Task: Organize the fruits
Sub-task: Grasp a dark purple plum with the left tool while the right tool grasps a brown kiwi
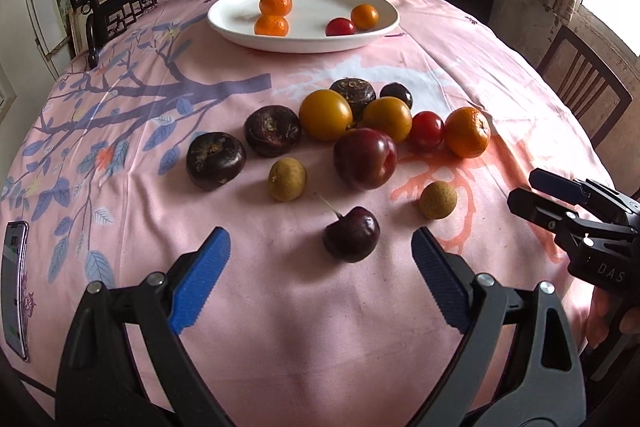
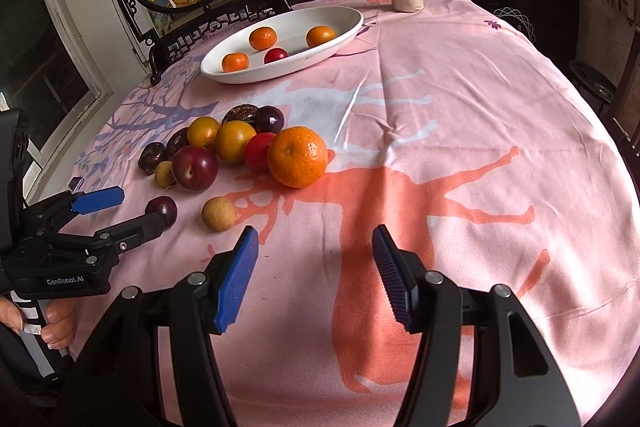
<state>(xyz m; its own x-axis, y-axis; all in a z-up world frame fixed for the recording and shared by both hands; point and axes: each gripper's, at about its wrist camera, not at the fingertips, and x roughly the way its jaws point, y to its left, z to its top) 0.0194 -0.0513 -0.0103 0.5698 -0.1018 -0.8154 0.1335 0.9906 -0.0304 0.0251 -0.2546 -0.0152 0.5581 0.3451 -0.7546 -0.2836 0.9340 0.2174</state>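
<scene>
Left wrist view: both ribbed-padded grippers, left gripper (image 1: 320, 251) and right gripper (image 2: 316, 243), released; glossy round cherry (image 1: 351, 234) near.

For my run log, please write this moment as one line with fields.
left gripper: open, cherry just ahead | right gripper: open, empty | plate: three oranges, one red fruit | other fruit: on tablecloth

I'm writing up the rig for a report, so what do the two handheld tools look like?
Both match: the left tool and right tool have black arms with silver rivets and ribbed blue pads. The left body reads "GenRobot.AI" in white; the right body shows the letters "DAS". No sleeves or cables are visible.
</scene>
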